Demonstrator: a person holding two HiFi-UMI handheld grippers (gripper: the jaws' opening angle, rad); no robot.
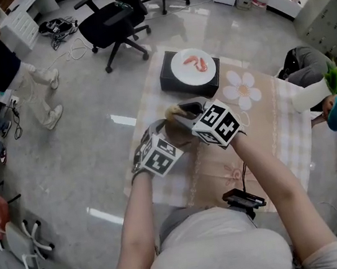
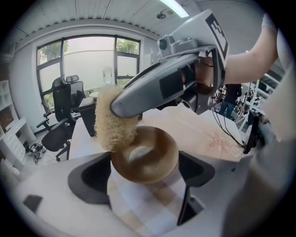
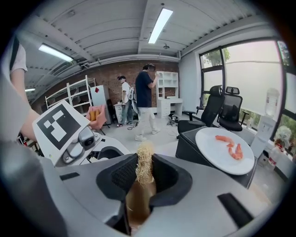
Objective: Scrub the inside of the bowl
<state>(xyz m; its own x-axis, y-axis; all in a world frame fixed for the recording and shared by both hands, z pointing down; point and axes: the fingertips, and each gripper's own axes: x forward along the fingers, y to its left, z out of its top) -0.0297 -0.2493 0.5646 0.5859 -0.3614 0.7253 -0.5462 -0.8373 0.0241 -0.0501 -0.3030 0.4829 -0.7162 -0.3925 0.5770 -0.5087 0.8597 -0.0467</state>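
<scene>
Here, bowl in left hand-held gripper, loofah in right hand-held gripper, at rim.

Readable text: none in any view.
Left cube: bore only a black-and-white square marker, no letters or digits.
Right cube: bore the same kind of marker, no letters or digits.
Tablecloth: flower print only, no words.

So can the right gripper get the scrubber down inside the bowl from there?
Probably yes. The right gripper pinches the scrubber, which sits at the rim of the bowl. The left gripper holds the bowl with its opening bare, nothing covering it.
</scene>
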